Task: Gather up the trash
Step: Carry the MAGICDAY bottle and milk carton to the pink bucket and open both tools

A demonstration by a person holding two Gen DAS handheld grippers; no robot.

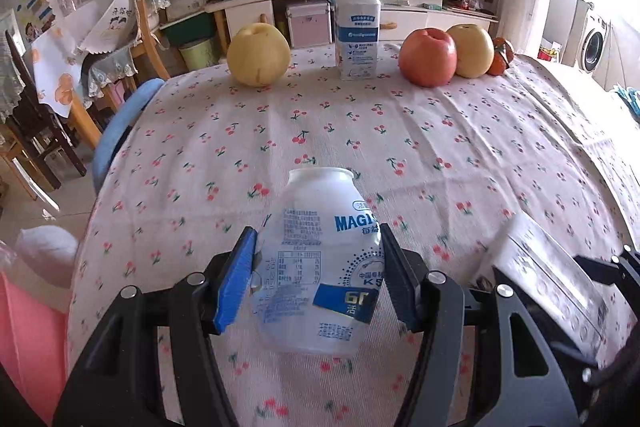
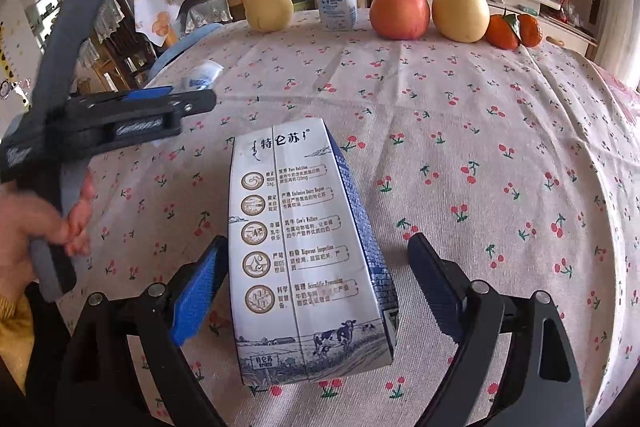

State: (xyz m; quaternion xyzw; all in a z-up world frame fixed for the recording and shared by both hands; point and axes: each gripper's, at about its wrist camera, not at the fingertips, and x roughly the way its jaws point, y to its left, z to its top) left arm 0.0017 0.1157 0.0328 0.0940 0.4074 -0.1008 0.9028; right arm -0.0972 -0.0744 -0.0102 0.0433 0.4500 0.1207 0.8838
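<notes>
left tool (image 1: 318, 267) pinching upright yogurt bottle (image 1: 320, 259) | right tool (image 2: 316, 291) spread around upright milk carton (image 2: 304, 251)

In the left wrist view, the carton (image 1: 548, 267) at lower right is smeared by blur, its print unreadable, and the black frame in front hides its lower end. The bottle (image 1: 320, 259) at lower centre has its right-hand lettering cut short where the label curves away, and both pads cover strips of its sides. The mandarin (image 1: 502, 57) at upper right is mostly behind the yellow fruit (image 1: 472, 49). In the right wrist view, the bottle (image 2: 202, 75) at middle left is blurred and half hidden behind the left gripper (image 2: 160, 99). The hand (image 2: 36, 227) is cut off by the left edge.
</notes>
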